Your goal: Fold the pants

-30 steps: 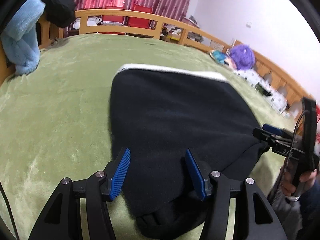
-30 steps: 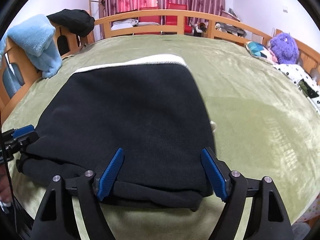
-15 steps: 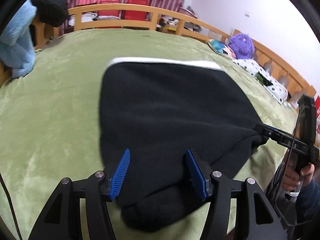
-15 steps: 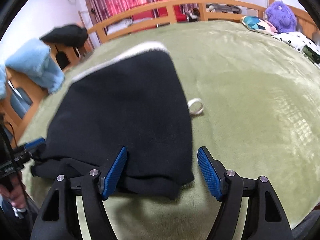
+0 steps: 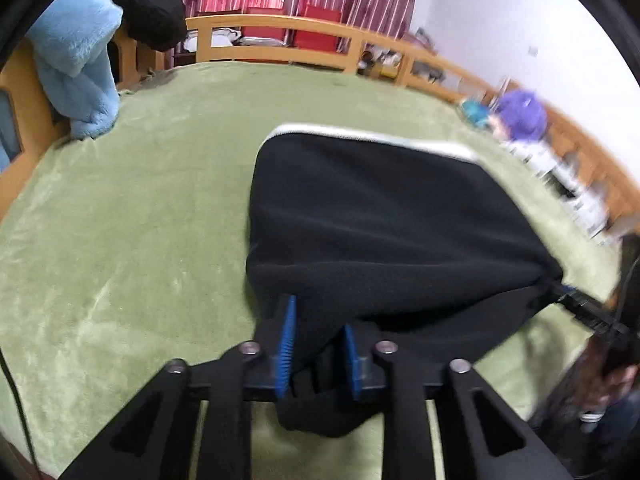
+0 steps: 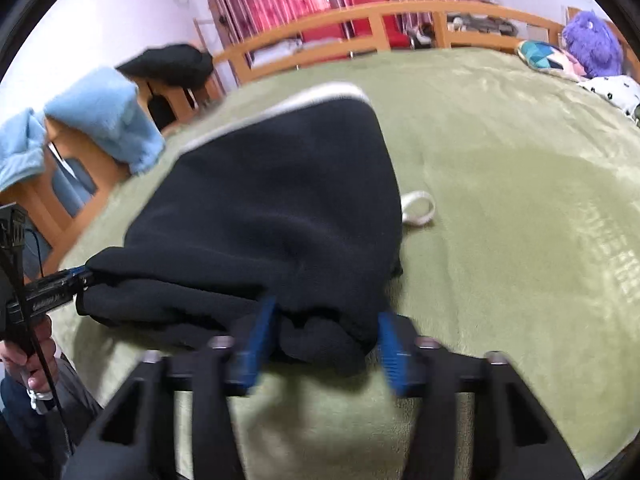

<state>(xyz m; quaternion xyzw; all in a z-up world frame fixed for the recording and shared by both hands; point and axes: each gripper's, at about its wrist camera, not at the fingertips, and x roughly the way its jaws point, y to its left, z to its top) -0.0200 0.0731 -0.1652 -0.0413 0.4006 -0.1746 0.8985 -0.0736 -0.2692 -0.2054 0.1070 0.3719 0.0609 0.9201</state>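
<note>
Black pants (image 5: pixel 380 208) with a white waistband at the far end lie folded on the green bed cover (image 5: pixel 120 220). My left gripper (image 5: pixel 318 344) is at their near edge, its jaws closing with bunched black cloth pinched between the blue pads. In the right wrist view my right gripper (image 6: pixel 323 344) is at the near right corner of the pants (image 6: pixel 280 184), jaws also closing, and a thick roll of cloth fills the gap. Each gripper shows in the other's view: the right gripper (image 5: pixel 560 292) and the left gripper (image 6: pixel 80 276) both sit at the hem.
A white drawstring loop (image 6: pixel 418 208) lies beside the pants. A blue blanket (image 5: pixel 76 60) and a black garment (image 5: pixel 148 12) hang on the wooden bed rail (image 5: pixel 280 24). A purple plush toy (image 6: pixel 592 40) and pillows sit at the far right. A person's hand (image 6: pixel 28 360) holds the left gripper.
Both grippers' jaws have narrowed from wide apart onto the near edge of the pants. The hem is now bunched and slightly raised between the two grippers.
</note>
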